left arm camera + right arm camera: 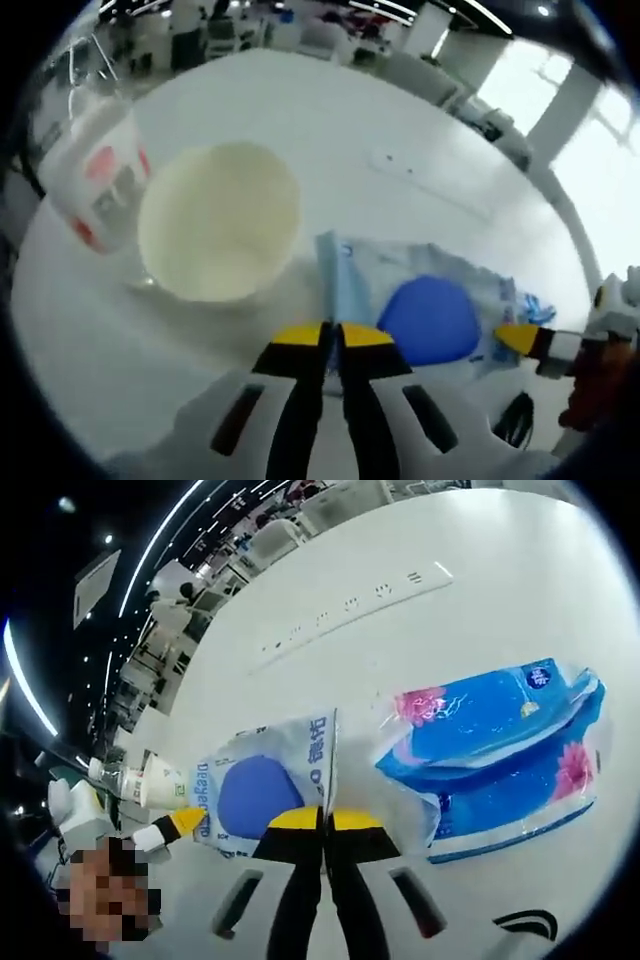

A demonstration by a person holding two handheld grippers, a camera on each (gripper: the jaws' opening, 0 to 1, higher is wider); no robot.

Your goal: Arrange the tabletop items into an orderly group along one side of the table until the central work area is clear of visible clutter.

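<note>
A white-and-blue plastic packet (pixel 430 300) with a blue oval lid lies on the white table (pixel 330 120). My left gripper (pixel 333 330) is shut on the packet's raised near edge. My right gripper (pixel 522 338) comes in from the right and touches the packet's far end. In the right gripper view my right gripper (pixel 324 816) is shut on the upright seam of the same packet (pixel 255 790). The left gripper (pixel 180 823) meets the packet's other end there. A cream bowl (pixel 220 235) stands just left of the packet.
A white tub with a red label (pixel 100 180) sits left of the bowl. A blue tissue pack (pixel 500 750) lies right of the packet. A flush socket strip (pixel 350 605) runs across the table. Chairs and desks stand beyond the far edge.
</note>
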